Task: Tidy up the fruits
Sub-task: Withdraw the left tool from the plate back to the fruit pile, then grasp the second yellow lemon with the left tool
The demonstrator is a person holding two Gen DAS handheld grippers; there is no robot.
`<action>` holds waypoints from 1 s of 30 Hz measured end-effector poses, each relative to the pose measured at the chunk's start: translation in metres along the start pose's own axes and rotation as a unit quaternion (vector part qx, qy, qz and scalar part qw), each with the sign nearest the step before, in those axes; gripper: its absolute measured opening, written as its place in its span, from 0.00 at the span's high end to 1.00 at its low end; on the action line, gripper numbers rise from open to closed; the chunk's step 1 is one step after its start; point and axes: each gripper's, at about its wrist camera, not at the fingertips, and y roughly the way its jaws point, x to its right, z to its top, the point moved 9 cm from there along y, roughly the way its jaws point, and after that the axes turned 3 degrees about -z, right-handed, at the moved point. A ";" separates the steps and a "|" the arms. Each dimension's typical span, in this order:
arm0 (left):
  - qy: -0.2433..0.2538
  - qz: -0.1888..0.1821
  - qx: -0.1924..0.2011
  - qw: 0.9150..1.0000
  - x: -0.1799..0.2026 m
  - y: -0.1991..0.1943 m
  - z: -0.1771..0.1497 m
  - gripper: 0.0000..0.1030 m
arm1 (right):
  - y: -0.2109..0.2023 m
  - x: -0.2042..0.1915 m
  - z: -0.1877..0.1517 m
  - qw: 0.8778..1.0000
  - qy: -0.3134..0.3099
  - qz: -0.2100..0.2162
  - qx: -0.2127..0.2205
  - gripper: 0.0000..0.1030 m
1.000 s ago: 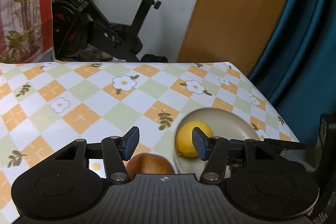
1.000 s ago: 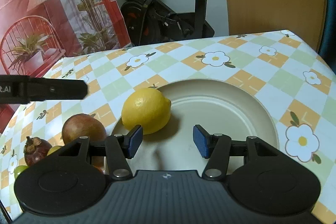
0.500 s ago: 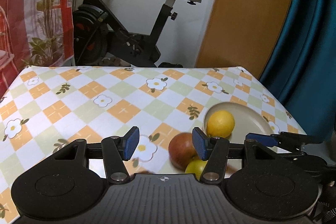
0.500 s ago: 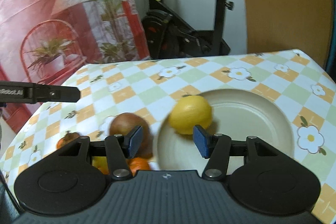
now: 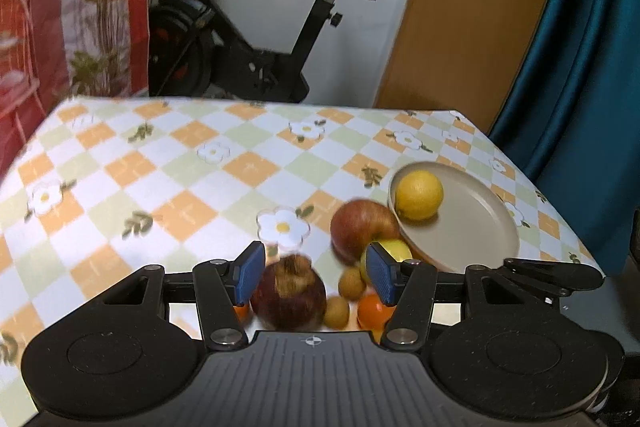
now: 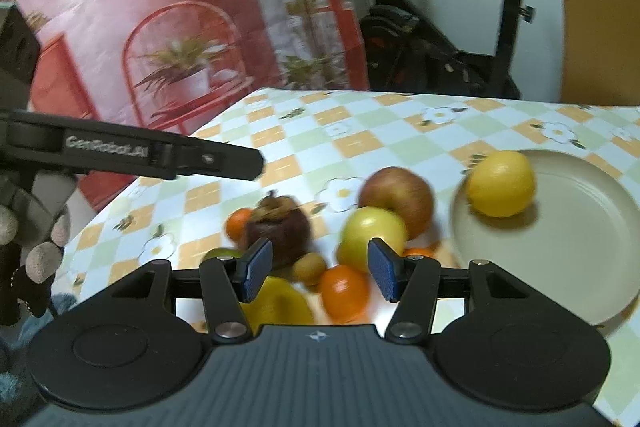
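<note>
Both tools, left tool and right tool, hover open and empty over mixed fruits; a yellow lemon sits in the beige round plate at right.

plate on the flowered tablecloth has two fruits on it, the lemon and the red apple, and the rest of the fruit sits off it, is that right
Not quite: the plate holds only the lemon. The red apple sits on the tablecloth just beside the plate's rim, with the rest of the fruit off the plate as you said. The right wrist view shows it most clearly, and the left wrist view agrees.
</note>
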 end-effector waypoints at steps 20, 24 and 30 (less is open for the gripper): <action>0.001 -0.024 -0.037 0.999 0.009 0.006 -0.046 0.45 | 0.017 -0.025 -0.040 0.998 -0.017 0.023 -0.057 0.44; -0.002 -0.030 -0.039 0.999 0.013 0.007 -0.048 0.45 | 0.014 -0.026 -0.041 0.998 -0.029 0.025 -0.059 0.45; -0.011 -0.039 -0.047 0.998 0.017 0.012 -0.056 0.46 | 0.008 -0.025 -0.047 0.997 -0.030 0.029 -0.059 0.45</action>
